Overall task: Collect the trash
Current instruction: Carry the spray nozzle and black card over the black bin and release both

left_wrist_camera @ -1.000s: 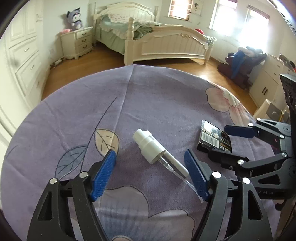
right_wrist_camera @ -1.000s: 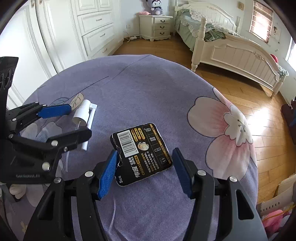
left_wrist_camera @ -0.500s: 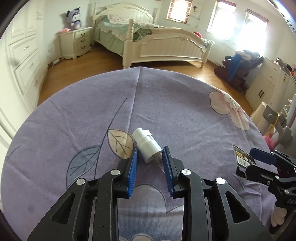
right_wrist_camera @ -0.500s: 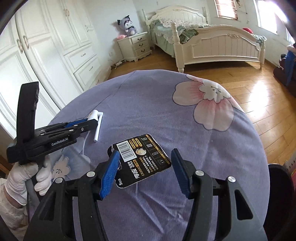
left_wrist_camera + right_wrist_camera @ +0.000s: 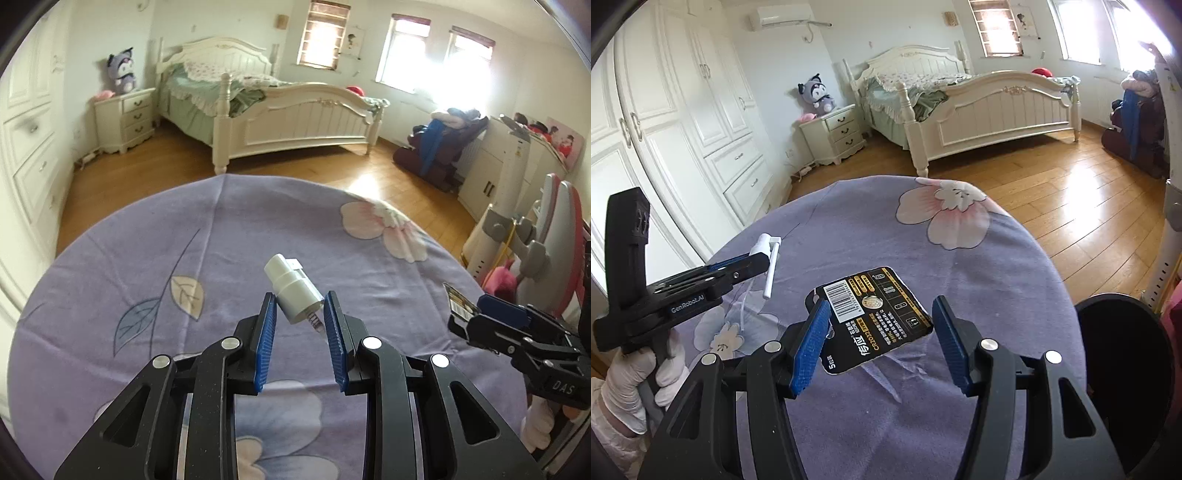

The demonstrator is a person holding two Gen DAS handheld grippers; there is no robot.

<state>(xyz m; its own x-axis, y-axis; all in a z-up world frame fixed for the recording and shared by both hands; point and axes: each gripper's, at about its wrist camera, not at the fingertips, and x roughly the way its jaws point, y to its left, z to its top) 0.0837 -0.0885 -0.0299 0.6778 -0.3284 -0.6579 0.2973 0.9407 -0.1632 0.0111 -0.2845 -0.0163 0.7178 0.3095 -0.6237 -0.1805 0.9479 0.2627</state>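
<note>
My left gripper (image 5: 300,325) is shut on a white spray pump head (image 5: 293,291) and holds it above the purple floral tablecloth (image 5: 184,236). The pump with its thin tube also shows in the right wrist view (image 5: 767,254), in the left gripper (image 5: 738,267). My right gripper (image 5: 881,343) is shut on a black battery card (image 5: 873,314) with a barcode and holds it above the cloth (image 5: 979,266). The card's edge shows in the left wrist view (image 5: 458,301), in the right gripper (image 5: 491,314).
A black round bin (image 5: 1123,369) stands beside the table at the right edge of the right wrist view. A white bed (image 5: 288,118), a nightstand (image 5: 125,118) and a white wardrobe (image 5: 665,129) stand beyond the table on a wooden floor.
My left gripper closed on the pump head and lifted it off the cloth. My right gripper closed on the battery card, lifted it and moved right, bringing the bin into view.
</note>
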